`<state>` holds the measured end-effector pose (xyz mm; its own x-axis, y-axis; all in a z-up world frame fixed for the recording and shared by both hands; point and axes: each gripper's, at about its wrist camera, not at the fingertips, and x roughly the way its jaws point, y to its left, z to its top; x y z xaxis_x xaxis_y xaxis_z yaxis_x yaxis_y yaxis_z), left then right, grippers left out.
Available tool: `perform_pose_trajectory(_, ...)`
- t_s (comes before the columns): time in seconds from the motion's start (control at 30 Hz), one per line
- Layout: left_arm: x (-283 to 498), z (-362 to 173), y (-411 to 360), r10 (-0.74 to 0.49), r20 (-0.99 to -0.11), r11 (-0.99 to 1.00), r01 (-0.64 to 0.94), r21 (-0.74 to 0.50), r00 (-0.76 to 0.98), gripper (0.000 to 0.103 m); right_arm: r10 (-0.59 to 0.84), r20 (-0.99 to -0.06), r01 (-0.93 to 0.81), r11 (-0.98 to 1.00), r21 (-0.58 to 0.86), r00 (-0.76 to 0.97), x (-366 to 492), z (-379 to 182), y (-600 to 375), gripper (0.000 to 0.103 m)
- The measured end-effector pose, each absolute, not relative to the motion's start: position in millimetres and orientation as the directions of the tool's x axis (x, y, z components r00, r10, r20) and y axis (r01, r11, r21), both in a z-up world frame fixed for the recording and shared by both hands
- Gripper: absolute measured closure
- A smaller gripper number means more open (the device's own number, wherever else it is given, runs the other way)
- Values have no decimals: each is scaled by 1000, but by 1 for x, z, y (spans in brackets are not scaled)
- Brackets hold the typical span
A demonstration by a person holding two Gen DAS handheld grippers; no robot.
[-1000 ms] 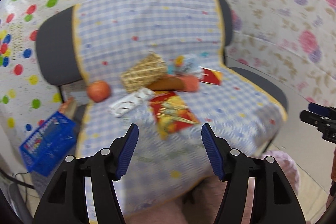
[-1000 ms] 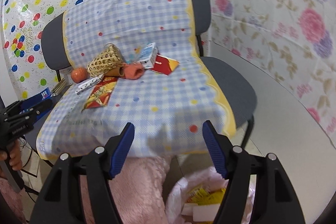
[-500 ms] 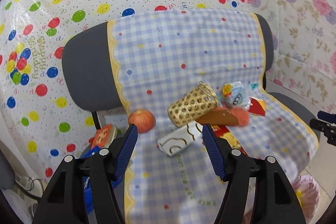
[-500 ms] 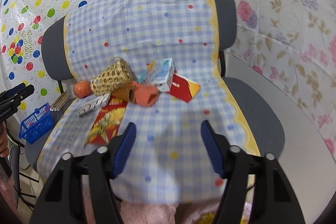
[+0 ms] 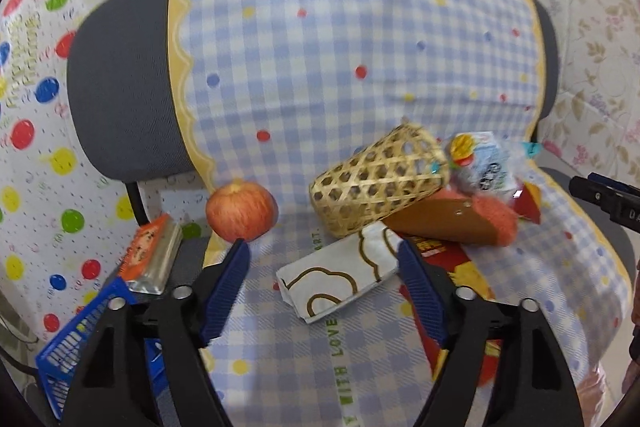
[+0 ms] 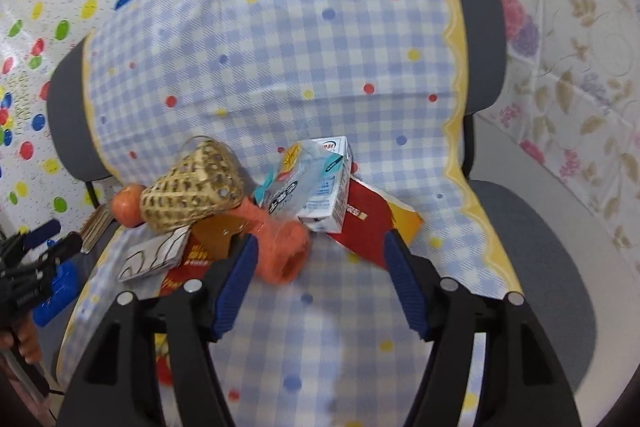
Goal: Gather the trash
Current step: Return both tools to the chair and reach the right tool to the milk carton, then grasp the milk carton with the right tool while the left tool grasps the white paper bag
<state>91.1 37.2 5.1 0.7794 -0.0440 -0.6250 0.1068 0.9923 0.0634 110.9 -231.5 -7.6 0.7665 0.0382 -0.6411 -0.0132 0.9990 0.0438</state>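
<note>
The trash lies in one heap on the seat of the chair (image 5: 120,87), on its checked cover (image 5: 360,47). The step in hand looks like the approach: both grippers point down at the heap and nothing is picked yet.

The left gripper (image 5: 322,269) has just been opening its jaws and they stand wide, with the white wrapper (image 5: 340,279) lying in front of and between the tips, not pressed. The right gripper (image 6: 318,261) has also just been opening; its jaws are fairly wide and empty, near the orange sock (image 6: 280,247) and the milk carton (image 6: 328,187).

The next move, I think, calls for lowering the left jaws around the wrapper and closing on it, which is thin and flat, so the tips must come close to the cloth.

Counted: one wrapper, one carton, one woven basket (image 5: 376,183), one apple (image 5: 242,211), one sock, one red packet (image 6: 372,227), one crumpled clear bag (image 6: 296,179). A blue basket (image 5: 80,339) stands beside the chair.
</note>
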Motion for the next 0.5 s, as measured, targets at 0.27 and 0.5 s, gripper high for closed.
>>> perform_pose_trajectory(0.27, 116, -12, 46, -28, -656, 995, 82, 52, 755, 20, 116, -672, -5, 986, 165, 731, 183, -31, -234, 53)
perform_pose_trajectory(0.5, 113, -11, 48, -14, -657, 994, 82, 73, 754, 20, 172, -663, -5, 969, 246, 728, 195, -24, -233, 100)
